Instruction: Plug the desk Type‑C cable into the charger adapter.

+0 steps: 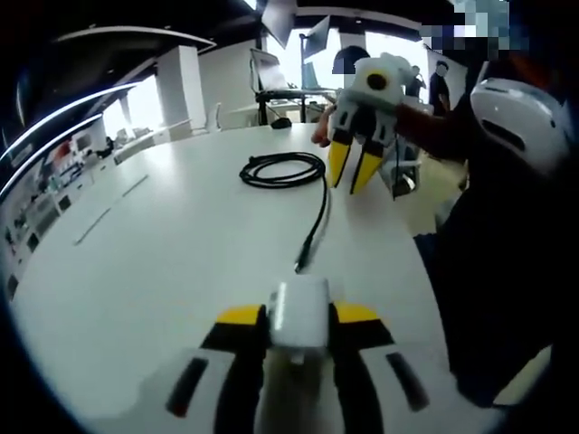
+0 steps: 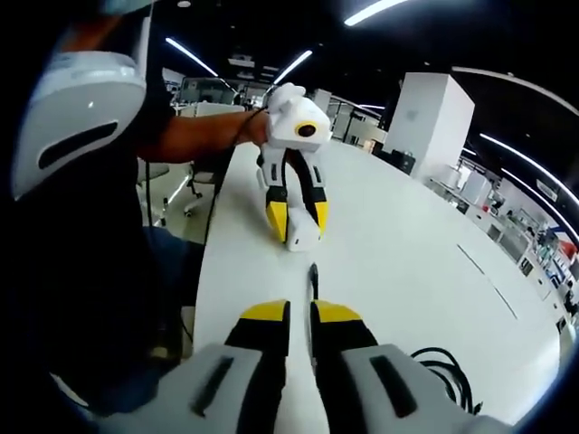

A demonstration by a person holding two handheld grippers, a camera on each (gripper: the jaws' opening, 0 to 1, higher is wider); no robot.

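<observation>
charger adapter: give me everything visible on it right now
The small white boxy plastic charger adapter is clamped between the left gripper's yellow-tipped black jaws, which press on its two sides. It looks smooth, with rounded edges. In the right gripper view it sits at the jaw tips, at or just above the white table; contact is unclear. The black Type-C cable's plug end lies just ahead of it, not inserted. Its port is not discernible.

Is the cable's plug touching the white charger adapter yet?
Apart. The left gripper view shows bare table between the cable plug and the charger adapter, which the left gripper holds.
</observation>
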